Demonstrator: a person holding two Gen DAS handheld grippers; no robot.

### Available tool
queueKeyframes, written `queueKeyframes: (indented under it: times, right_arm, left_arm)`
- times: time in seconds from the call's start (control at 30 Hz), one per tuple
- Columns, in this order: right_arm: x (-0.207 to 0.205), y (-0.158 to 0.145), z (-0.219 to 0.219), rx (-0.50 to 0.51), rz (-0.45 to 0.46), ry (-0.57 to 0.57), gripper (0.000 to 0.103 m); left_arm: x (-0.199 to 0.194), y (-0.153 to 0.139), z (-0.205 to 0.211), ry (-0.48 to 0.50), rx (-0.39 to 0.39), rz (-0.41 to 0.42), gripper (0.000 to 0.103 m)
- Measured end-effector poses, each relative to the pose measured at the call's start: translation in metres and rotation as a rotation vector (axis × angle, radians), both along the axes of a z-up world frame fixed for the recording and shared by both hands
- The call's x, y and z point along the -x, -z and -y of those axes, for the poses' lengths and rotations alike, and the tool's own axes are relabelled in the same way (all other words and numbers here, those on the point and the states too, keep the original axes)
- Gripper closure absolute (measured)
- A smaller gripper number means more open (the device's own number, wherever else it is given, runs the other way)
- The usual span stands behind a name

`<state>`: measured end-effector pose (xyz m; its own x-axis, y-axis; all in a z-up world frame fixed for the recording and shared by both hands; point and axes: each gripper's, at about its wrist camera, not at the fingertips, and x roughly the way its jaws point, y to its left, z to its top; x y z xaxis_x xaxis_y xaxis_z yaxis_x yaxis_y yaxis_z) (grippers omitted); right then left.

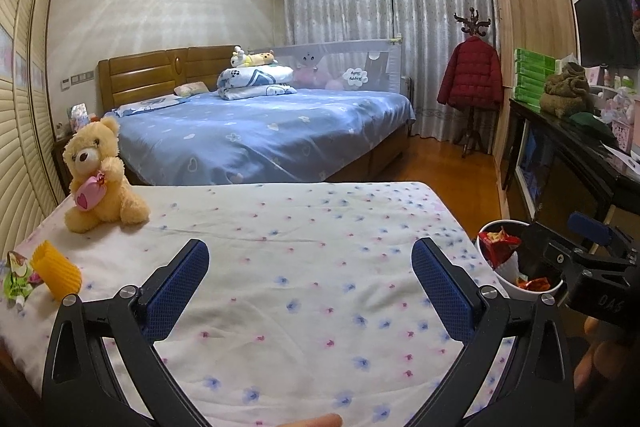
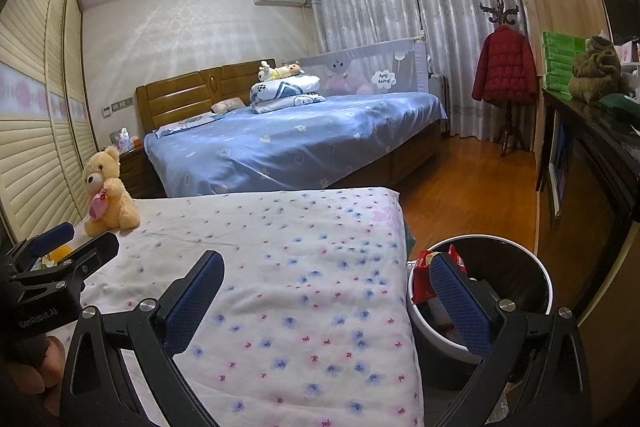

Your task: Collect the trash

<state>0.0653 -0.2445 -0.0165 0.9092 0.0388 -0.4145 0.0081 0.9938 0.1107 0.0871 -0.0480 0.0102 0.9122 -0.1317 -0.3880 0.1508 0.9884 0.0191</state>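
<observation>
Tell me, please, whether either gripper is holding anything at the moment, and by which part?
Nothing is held. The left gripper is open over the floral sheet, and the right gripper is open too, one finger by the trash bin.

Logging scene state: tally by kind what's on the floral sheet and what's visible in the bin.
Yellow ridged cup on the sheet: 1
Green snack wrapper on the sheet: 1
Teddy bear on the sheet: 1
Red wrappers seen in the white bin: 2, one at the rim, one lower
Total: 5
</observation>
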Motion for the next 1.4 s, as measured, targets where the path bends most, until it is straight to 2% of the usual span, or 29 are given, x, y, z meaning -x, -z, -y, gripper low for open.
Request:
queueKeyframes:
  times: [1.4]
  right_arm:
    - [0.0033, -0.0013, -0.0030, 0.009, -0.008, -0.003, 0.000]
  left_arm:
    - [0.0053, 0.0023, 0.0074, 0.003, -0.004, 0.004, 0.000]
